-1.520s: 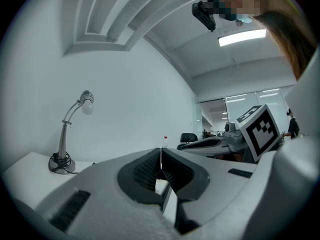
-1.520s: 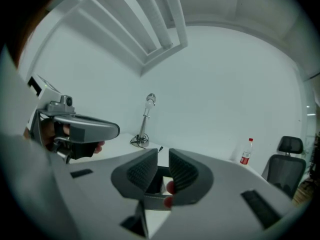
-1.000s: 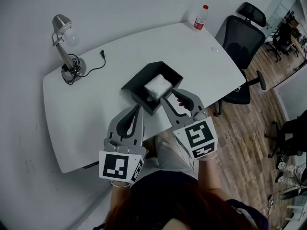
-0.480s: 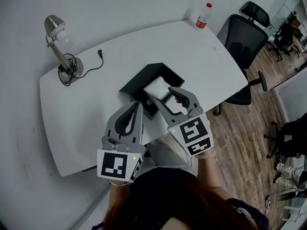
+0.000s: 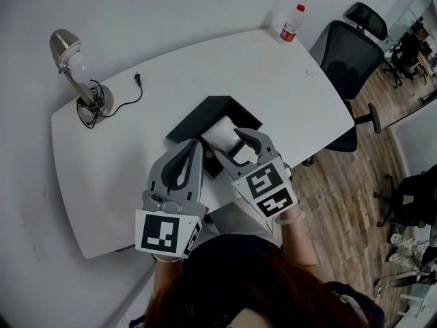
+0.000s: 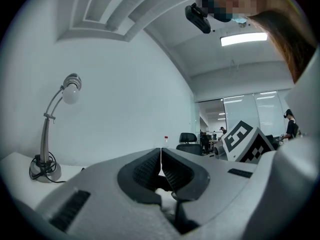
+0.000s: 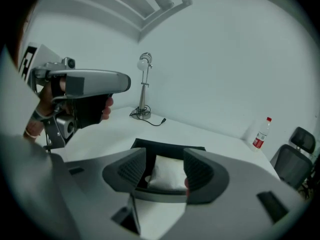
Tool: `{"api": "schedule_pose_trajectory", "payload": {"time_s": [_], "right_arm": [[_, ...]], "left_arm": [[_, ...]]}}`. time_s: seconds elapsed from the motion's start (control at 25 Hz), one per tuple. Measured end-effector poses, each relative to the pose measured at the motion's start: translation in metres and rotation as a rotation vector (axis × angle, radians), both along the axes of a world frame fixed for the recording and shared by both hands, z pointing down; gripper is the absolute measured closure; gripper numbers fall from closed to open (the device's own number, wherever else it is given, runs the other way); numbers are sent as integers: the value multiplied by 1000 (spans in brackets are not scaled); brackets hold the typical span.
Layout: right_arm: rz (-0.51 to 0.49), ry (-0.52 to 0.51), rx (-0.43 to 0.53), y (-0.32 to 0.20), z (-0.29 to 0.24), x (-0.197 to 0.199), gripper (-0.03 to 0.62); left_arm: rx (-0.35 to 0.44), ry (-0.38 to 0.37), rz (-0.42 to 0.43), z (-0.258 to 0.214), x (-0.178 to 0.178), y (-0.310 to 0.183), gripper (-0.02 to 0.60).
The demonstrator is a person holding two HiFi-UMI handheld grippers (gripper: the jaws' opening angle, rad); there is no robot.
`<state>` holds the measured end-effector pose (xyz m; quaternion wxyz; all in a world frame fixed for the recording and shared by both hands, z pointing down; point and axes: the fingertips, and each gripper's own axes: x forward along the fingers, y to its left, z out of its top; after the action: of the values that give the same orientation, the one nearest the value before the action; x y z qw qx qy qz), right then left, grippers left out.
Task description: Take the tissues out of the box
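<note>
Opening right gripper (image 7: 165,165) framing tissues (image 7: 165,178), left gripper (image 6: 160,157) pressed together, plainest in own view

Your left hand-held gripper (image 5: 196,149) points toward 12 o'clock, jaws pressed together. Your right hand-held gripper (image 5: 230,146), at its 3 o'clock, angles toward 11, jaws opening around the tissues (image 7: 167,173).

We see a smooth, matt white bench (image 5: 102,183), a matt black box (image 5: 186,127) that looks like card, soft, crumpled white paper tissues (image 5: 222,134), a polished metal lamp (image 5: 61,45), a clear plastic bottle (image 5: 292,23) and a satin wood-plank floor (image 5: 341,197).
</note>
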<state>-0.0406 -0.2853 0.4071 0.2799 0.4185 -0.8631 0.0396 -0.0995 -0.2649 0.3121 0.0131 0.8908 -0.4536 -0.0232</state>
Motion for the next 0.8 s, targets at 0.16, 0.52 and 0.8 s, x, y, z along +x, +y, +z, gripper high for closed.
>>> {"api": "schedule_pose_trajectory", "payload": {"time_s": [0.16, 0.52, 0.8], "right_arm": [[-17, 40, -60, -8, 16, -2, 355], [-38, 134, -185, -22, 45, 0, 338], [-77, 227, -272, -26, 64, -5, 324]], "left_arm": [[-2, 5, -5, -1, 1, -13, 555], [-27, 9, -14, 7, 5, -33, 555], [-48, 17, -31, 14, 3, -44, 555]]}}
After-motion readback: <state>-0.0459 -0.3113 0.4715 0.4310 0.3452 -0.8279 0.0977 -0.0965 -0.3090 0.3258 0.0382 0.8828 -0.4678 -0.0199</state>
